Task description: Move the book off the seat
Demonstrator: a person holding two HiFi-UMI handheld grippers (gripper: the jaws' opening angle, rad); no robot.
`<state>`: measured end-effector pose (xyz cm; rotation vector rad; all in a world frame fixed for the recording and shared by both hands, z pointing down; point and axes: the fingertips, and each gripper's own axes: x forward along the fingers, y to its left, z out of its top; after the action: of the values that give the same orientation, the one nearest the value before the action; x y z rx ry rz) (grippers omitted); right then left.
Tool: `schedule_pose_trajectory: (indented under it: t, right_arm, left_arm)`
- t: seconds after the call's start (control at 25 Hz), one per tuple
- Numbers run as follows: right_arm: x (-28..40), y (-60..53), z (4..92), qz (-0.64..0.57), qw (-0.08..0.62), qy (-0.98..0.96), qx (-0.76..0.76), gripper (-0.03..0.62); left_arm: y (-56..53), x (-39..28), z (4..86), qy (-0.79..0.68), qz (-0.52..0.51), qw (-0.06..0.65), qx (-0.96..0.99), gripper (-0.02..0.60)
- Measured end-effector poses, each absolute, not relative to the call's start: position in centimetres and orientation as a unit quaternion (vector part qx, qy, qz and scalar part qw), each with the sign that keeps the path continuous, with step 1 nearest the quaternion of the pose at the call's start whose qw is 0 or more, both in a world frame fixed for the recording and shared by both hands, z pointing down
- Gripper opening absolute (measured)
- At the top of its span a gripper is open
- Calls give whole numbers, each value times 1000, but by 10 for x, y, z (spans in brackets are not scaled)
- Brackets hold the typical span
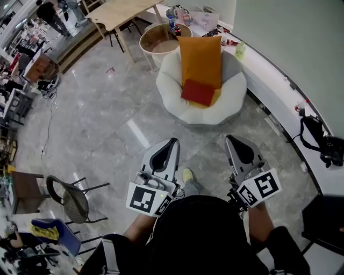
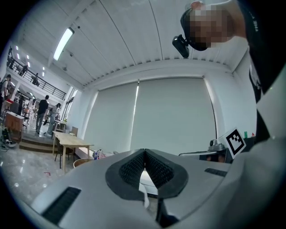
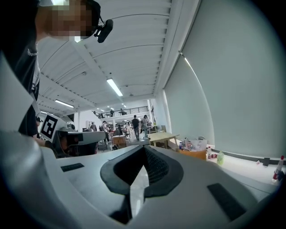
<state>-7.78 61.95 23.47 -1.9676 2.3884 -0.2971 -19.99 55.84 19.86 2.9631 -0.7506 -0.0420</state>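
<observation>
A red book (image 1: 198, 92) lies on a white beanbag seat (image 1: 226, 102), at the foot of an orange cushion (image 1: 200, 60) that leans against the seat's back. In the head view both grippers are held low and close to my body, well short of the seat and pointing toward it. My left gripper (image 1: 174, 140) is shut with nothing in it. My right gripper (image 1: 229, 137) is also shut and holds nothing. In the left gripper view the left gripper (image 2: 144, 152) has its pads meeting at the tip. The right gripper (image 3: 144, 147) shows the same in its own view. Neither gripper view shows the book.
A round wooden side table (image 1: 158, 38) stands behind the seat, a long wooden table (image 1: 121, 12) beyond it. A white ledge (image 1: 279, 80) with bottles curves along the right, with a black bag (image 1: 317, 137) below it. A mesh chair (image 1: 72, 198) stands at lower left.
</observation>
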Motion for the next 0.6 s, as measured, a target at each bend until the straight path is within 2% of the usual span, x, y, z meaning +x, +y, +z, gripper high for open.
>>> schedule_pose_trajectory:
  t: [0.6]
  right_arm:
    - [-102,509,249,-102,0,767,-633,11]
  left_arm:
    - [453,-219,221,-228,-11,57,972,5]
